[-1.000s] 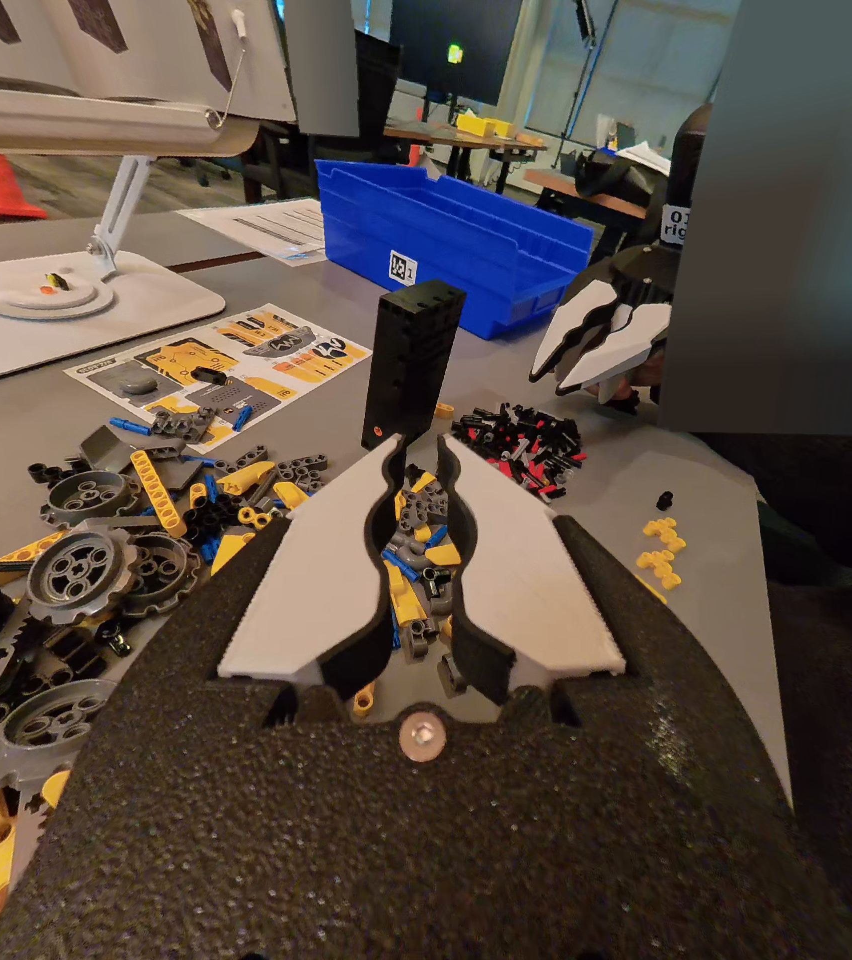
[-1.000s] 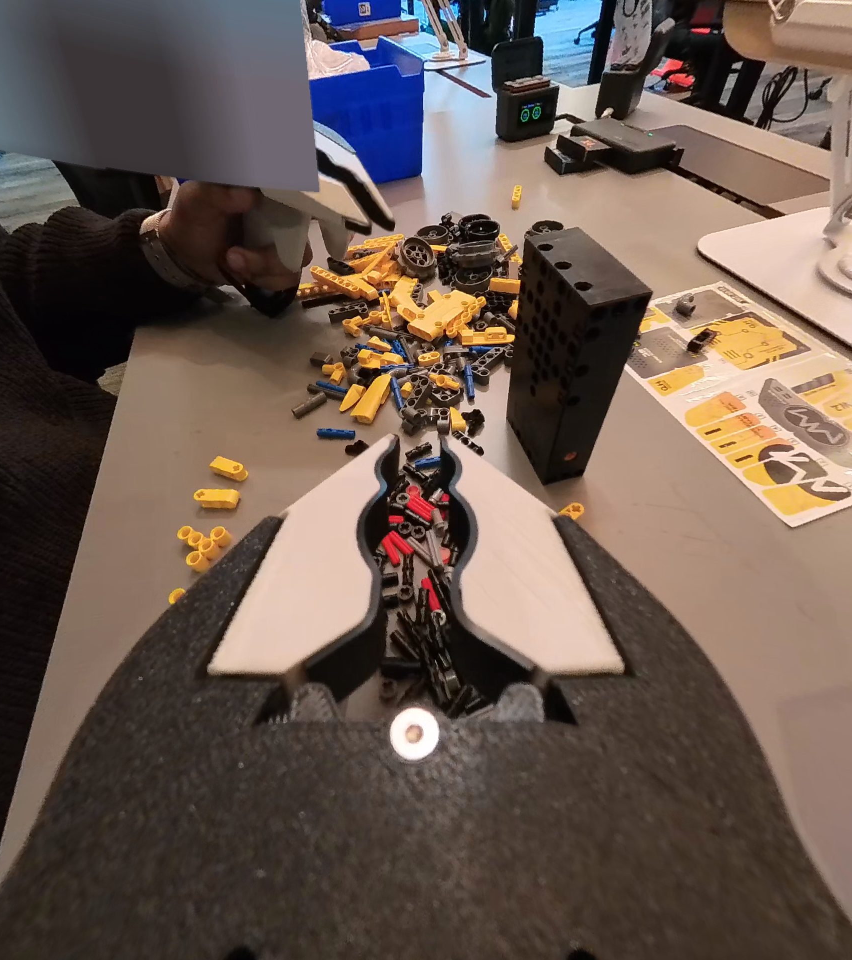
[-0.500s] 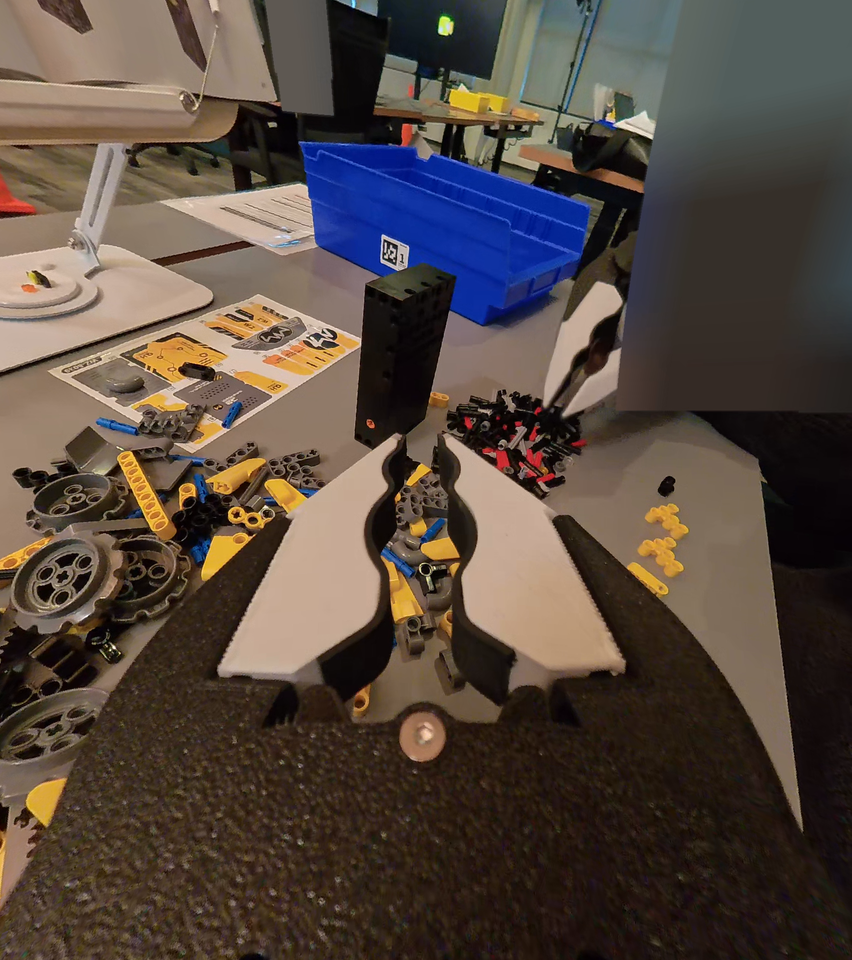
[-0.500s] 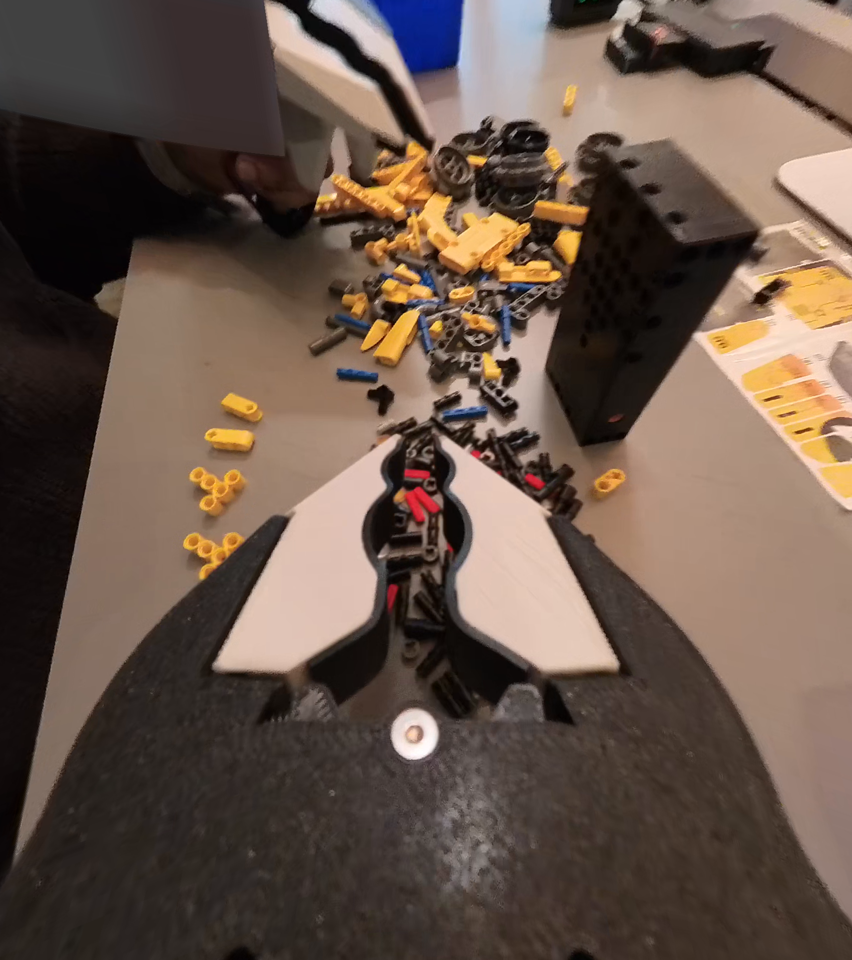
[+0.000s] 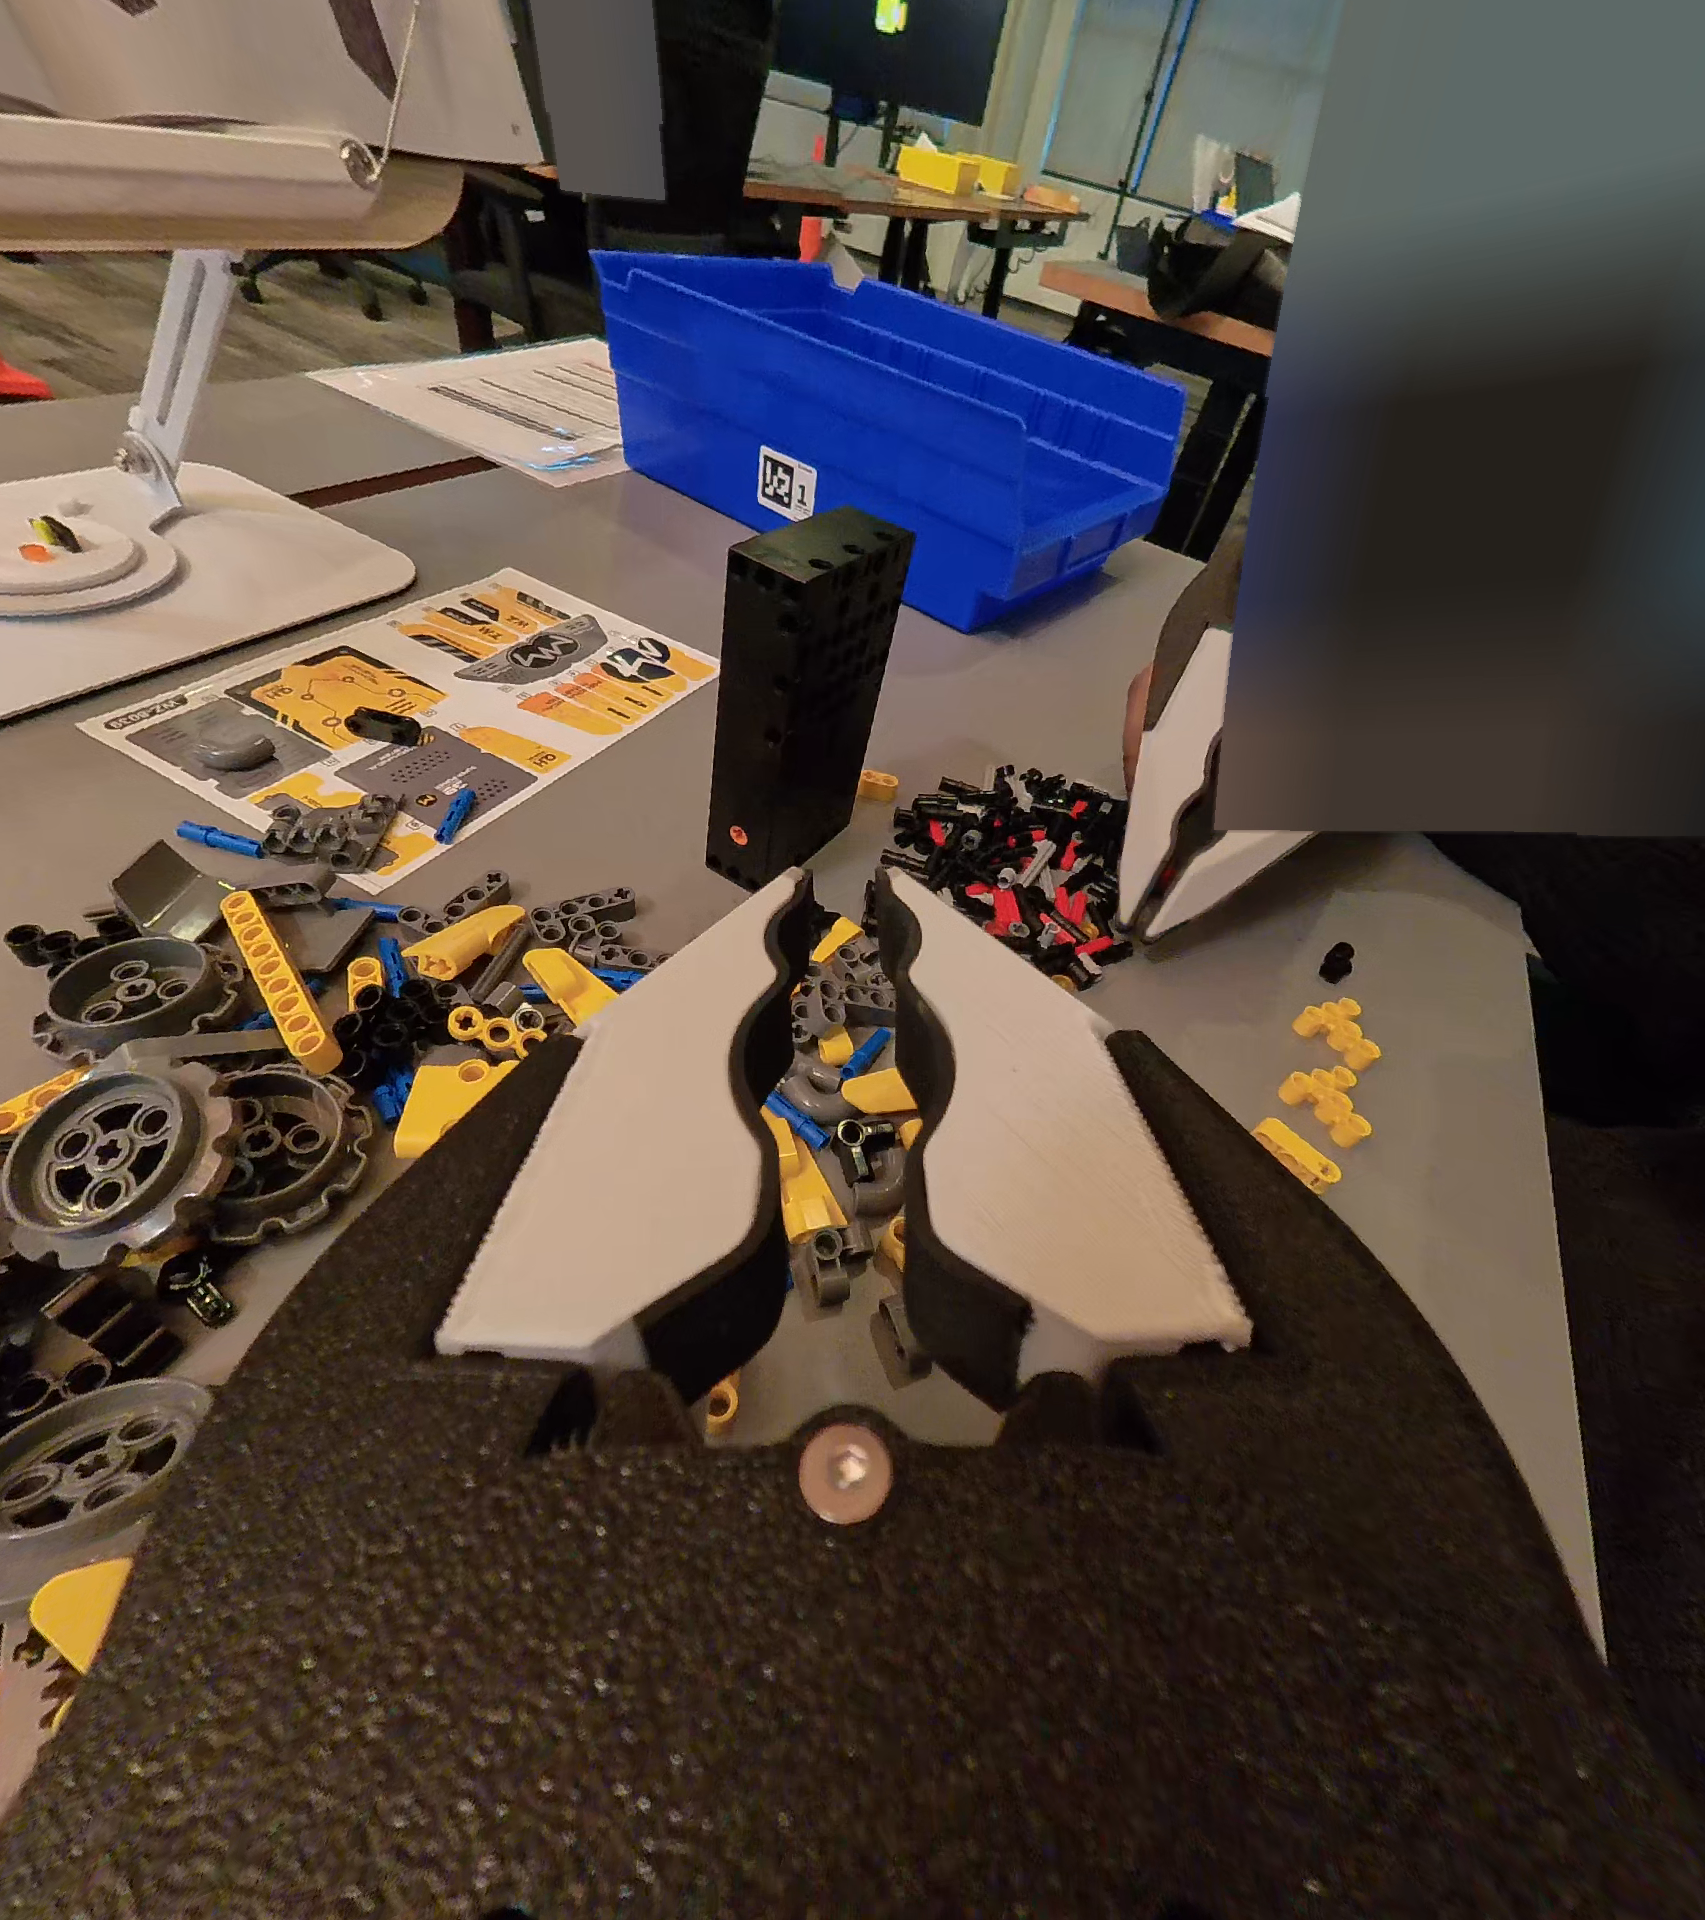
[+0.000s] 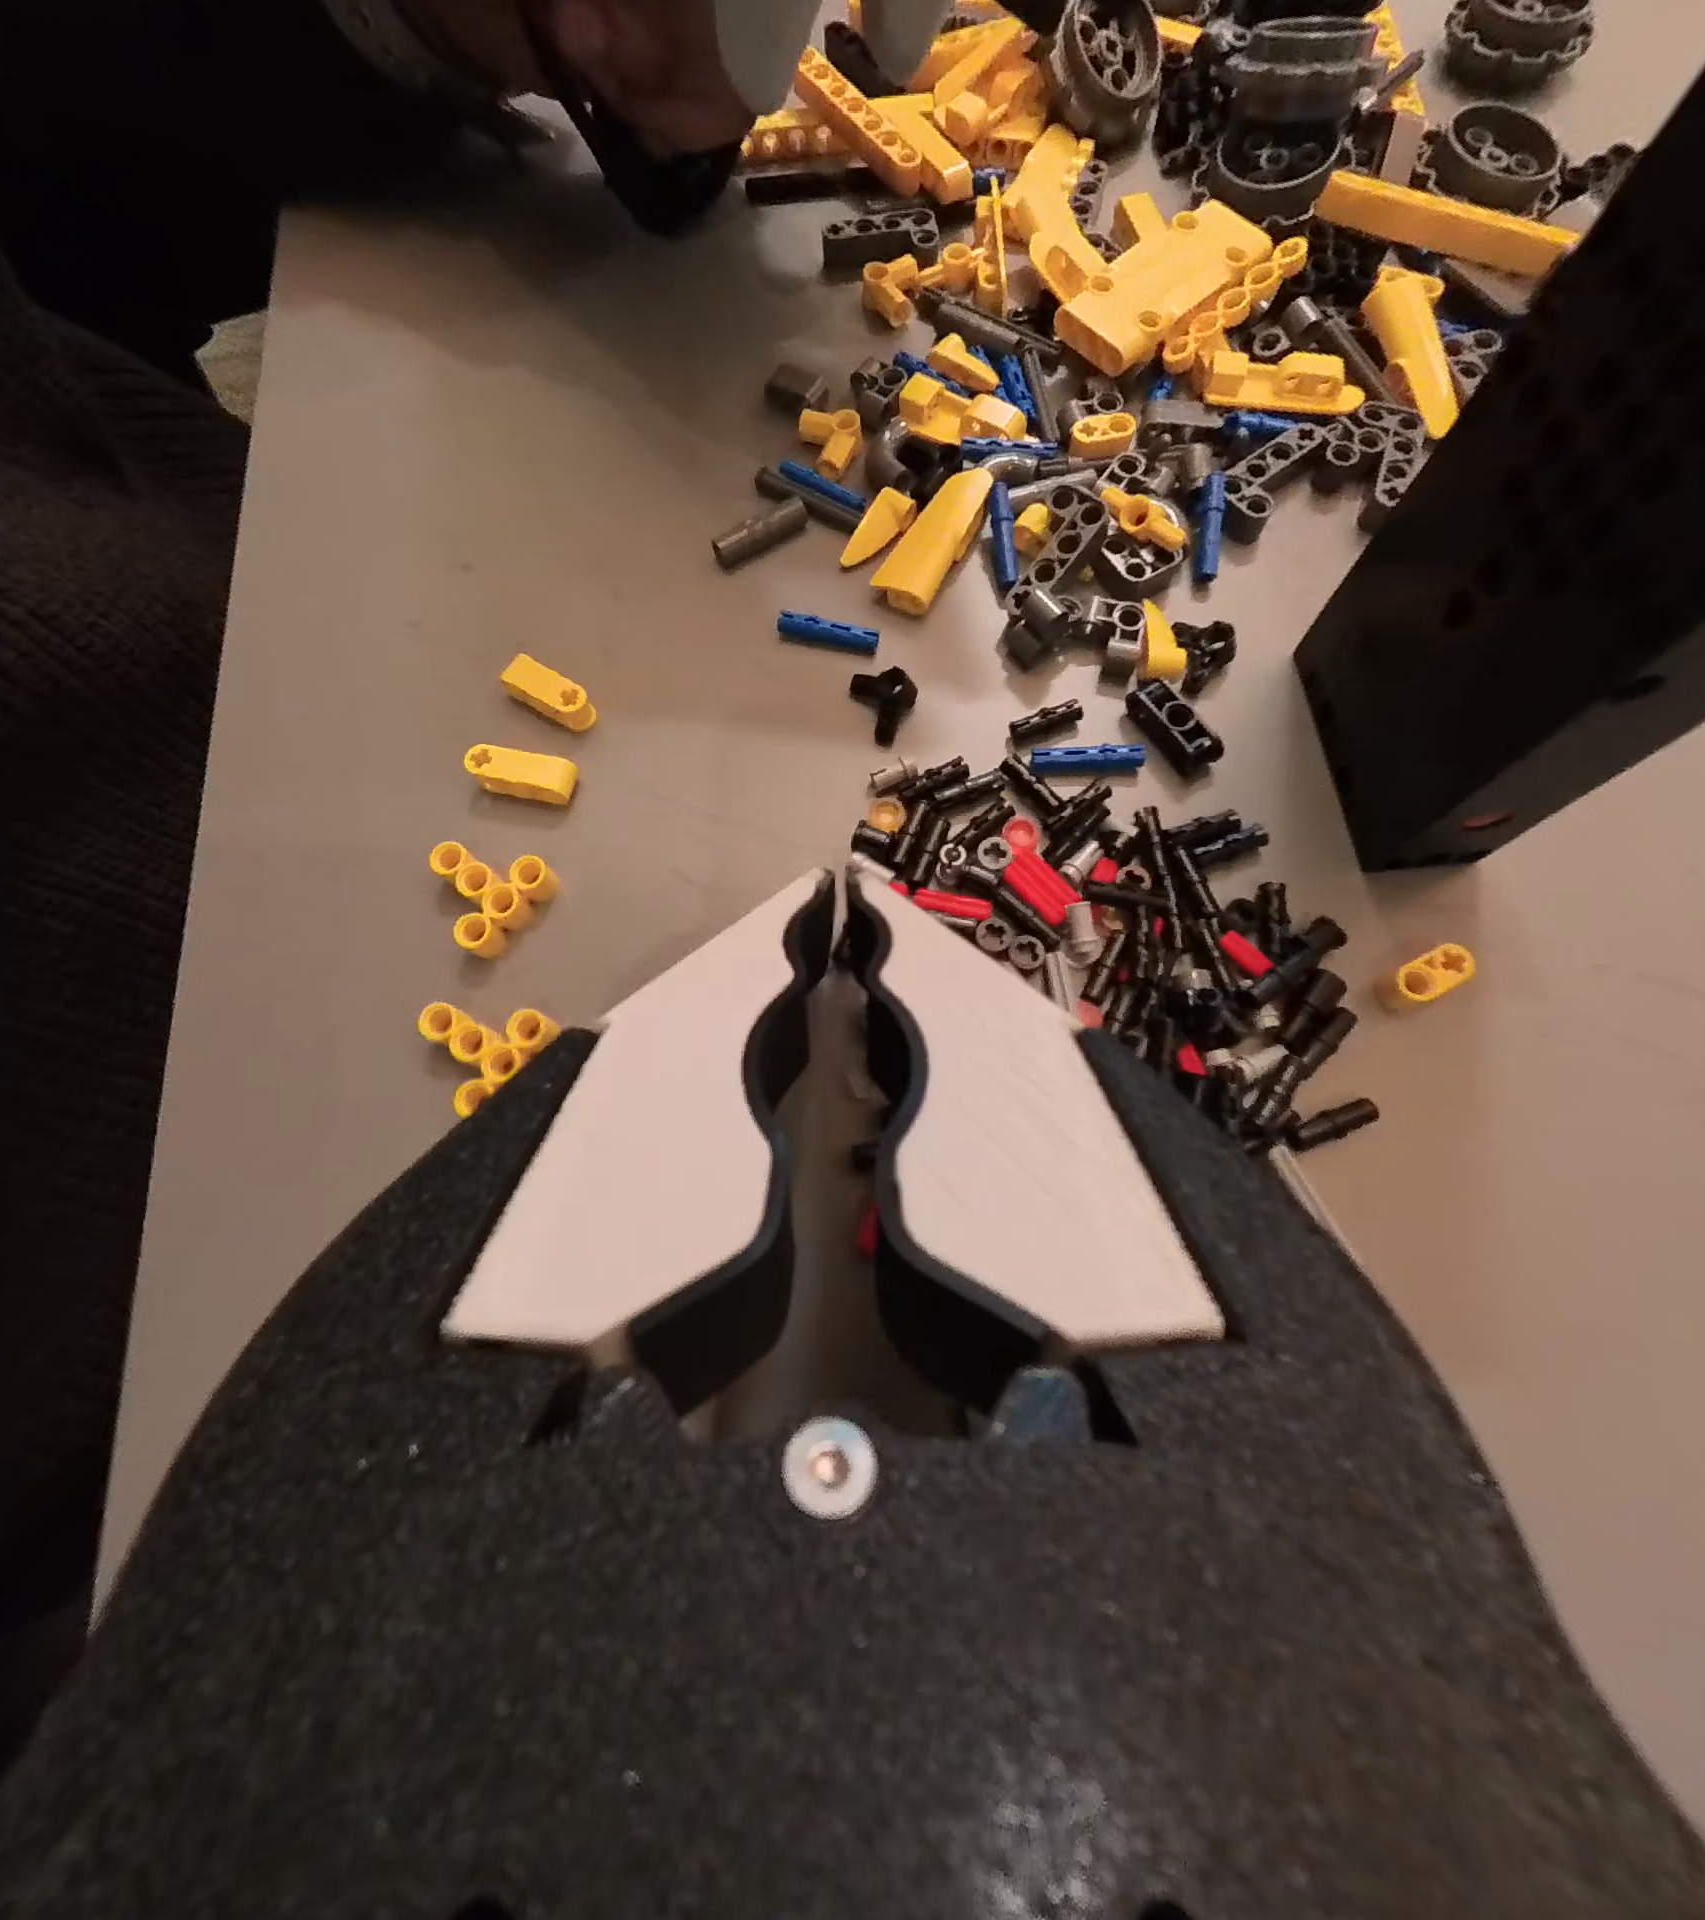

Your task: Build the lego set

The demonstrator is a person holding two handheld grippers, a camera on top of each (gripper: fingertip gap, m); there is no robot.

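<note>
My left gripper (image 5: 843,883) is slightly open and empty. It hovers over a mixed pile of yellow, grey and blue building pieces (image 5: 474,997), just short of an upright black block with holes (image 5: 806,696). My right gripper (image 6: 837,881) is shut, tips down on the table at the near left edge of a pile of small black and red pins (image 6: 1139,935). Only a thin slit shows between its tips, and I cannot tell if a pin is pinched. It also shows in the left wrist view (image 5: 1139,920), beside the pin pile (image 5: 1014,862). The black block (image 6: 1596,499) stands to its right.
A blue bin (image 5: 889,416) stands behind the block. A sticker sheet (image 5: 432,707) and a white lamp base (image 5: 152,582) lie to the left. Grey wheels (image 5: 110,1153) lie near left. Small yellow connectors (image 6: 495,883) lie by the table edge, next to a dark sleeve. Across from one pair of fingers to the other is roughly 15 cm.
My right gripper came down from above the table to the pin pile's edge and closed its fingers. My left gripper shifted only slightly and kept its small gap.
</note>
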